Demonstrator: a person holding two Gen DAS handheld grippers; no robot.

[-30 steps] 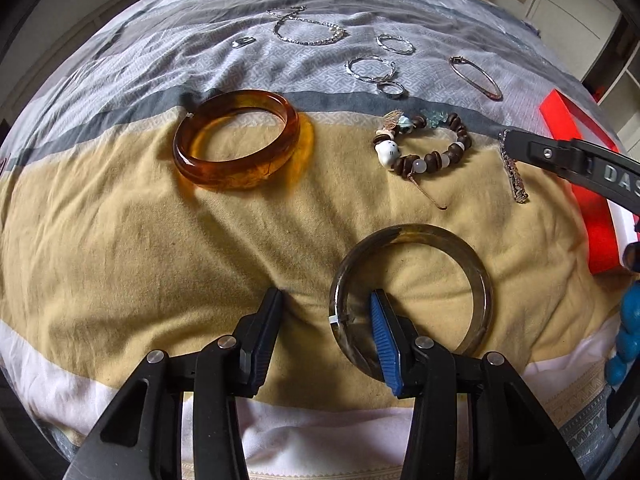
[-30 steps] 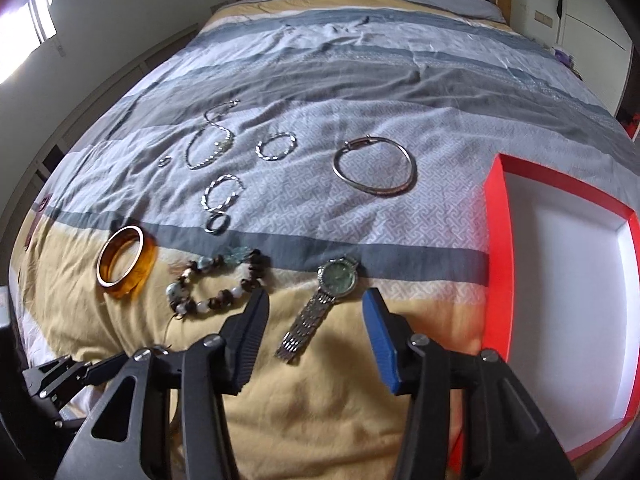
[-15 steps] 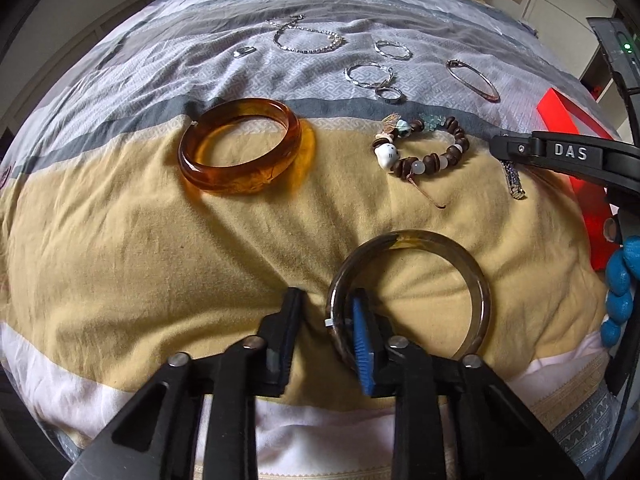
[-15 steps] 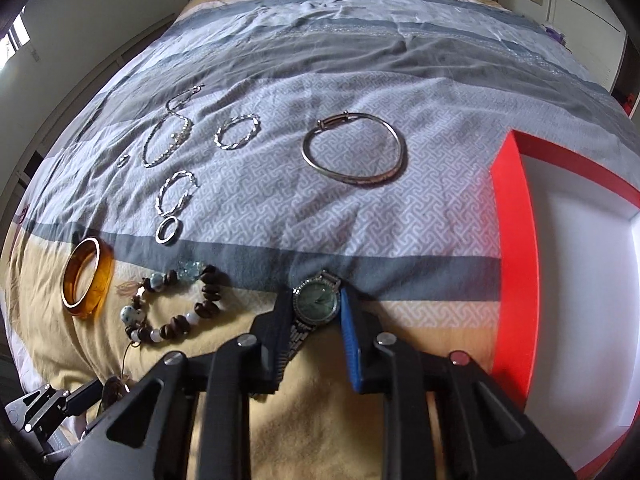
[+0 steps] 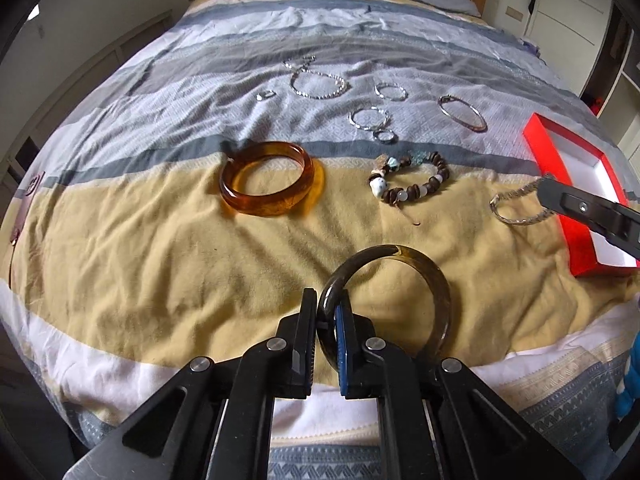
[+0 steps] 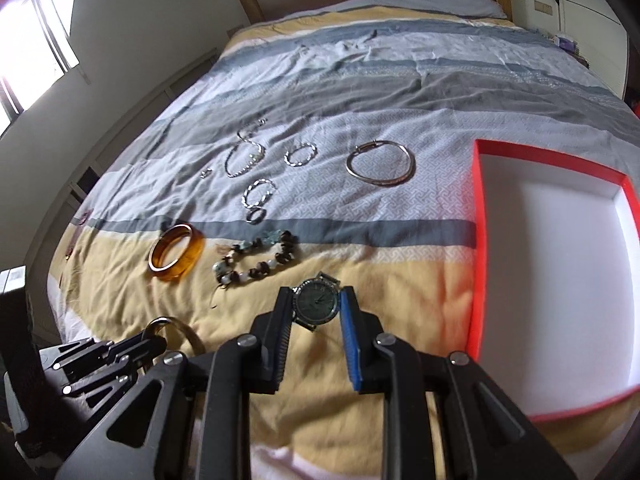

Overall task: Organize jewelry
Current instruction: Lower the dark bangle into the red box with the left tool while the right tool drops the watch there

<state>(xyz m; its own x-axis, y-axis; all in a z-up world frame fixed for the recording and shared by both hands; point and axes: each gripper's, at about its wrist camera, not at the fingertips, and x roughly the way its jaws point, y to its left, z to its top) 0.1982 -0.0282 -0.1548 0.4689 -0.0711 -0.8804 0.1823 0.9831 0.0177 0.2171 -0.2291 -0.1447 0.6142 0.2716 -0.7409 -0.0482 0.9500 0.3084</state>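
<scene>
My left gripper (image 5: 326,312) is shut on the rim of a dark smoky bangle (image 5: 416,264) and holds it tilted above the yellow bedcover. My right gripper (image 6: 316,304) is shut on a silver watch with a green dial (image 6: 316,303), lifted off the bed; its band hangs in a loop in the left wrist view (image 5: 516,204). A red box with a white inside (image 6: 548,248) lies open to the right. An amber bangle (image 5: 268,178) and a wooden bead bracelet (image 5: 412,178) lie on the bed.
Several silver bracelets, chains and rings (image 5: 320,84) lie on the grey stripes further back, with a thin metal bangle (image 6: 380,164) to the right. The bed's near edge drops off below the grippers. A wall and window stand to the left.
Both grippers closed, the left on the dark bangle and the right on the watch. Both then lifted their pieces off the bedcover and pulled back.
</scene>
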